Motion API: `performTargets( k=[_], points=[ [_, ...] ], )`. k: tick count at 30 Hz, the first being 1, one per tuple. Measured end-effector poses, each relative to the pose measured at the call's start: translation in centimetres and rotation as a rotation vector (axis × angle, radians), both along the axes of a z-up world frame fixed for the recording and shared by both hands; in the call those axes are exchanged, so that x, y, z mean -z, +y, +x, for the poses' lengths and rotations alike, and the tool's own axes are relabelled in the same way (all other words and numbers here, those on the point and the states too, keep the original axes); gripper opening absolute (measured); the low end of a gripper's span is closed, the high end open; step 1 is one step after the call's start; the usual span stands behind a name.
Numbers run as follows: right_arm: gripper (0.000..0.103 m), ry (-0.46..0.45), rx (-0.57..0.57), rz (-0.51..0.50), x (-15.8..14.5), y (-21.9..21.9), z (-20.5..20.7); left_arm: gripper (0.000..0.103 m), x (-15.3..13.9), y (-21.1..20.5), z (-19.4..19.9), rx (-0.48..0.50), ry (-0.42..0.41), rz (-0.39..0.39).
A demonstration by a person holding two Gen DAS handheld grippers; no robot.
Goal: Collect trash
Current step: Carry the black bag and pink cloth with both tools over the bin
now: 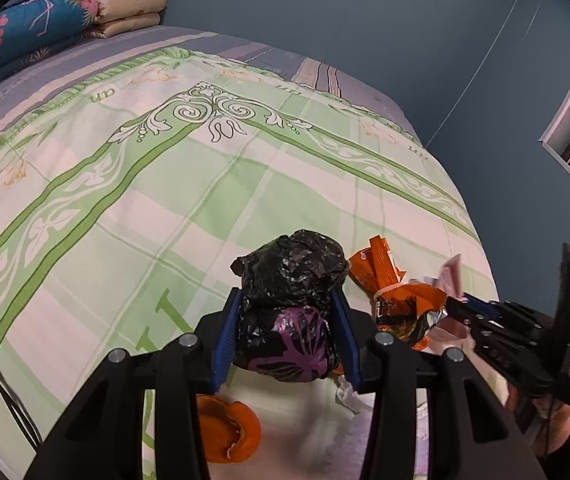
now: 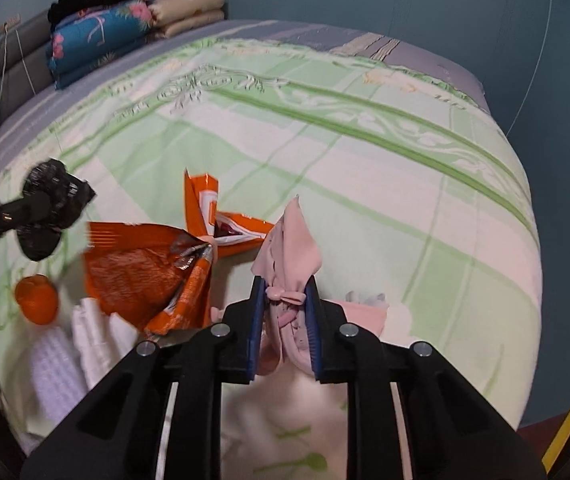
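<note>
Left claw [image 1: 287,334] grips one black bag [image 1: 291,276], crumpled, with a purple print, above the bed [image 1: 165,200]. One orange peel [image 2: 37,298] and two orange wrappers [image 2: 145,276], their lettering unreadable, lie left of the right claw [image 2: 285,320], which pinches one knotted pink bag [image 2: 291,252].

My left wrist camera looked steeply down, close over the bed [image 1: 133,184], toward the folded quilts [image 1: 45,24] at its head. My right one faced likewise; both caught the orange wrapper [image 2: 145,272].
</note>
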State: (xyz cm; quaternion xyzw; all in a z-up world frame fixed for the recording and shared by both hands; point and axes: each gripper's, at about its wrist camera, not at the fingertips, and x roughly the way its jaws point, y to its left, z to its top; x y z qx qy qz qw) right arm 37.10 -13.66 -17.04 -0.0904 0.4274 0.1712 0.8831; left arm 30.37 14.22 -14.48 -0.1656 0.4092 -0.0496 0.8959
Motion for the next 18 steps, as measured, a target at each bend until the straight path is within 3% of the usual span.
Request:
performTargets(
  k=[7,13,18],
  points=[
    [0.018,-0.068,0.003,0.094,-5.3,-3.0,-3.4,0.041,-2.0,-1.4,-1.8,0.004,-0.073,0.050],
    [0.018,-0.175,0.023,0.179,-11.4,-7.1,-8.1,0.041,-6.9,-4.9,-4.6,0.034,-0.212,0.131],
    [0.018,-0.291,0.076,0.230,-16.0,-11.8,-12.6,0.041,-10.3,-8.9,-6.2,0.108,-0.267,0.110]
  ],
)
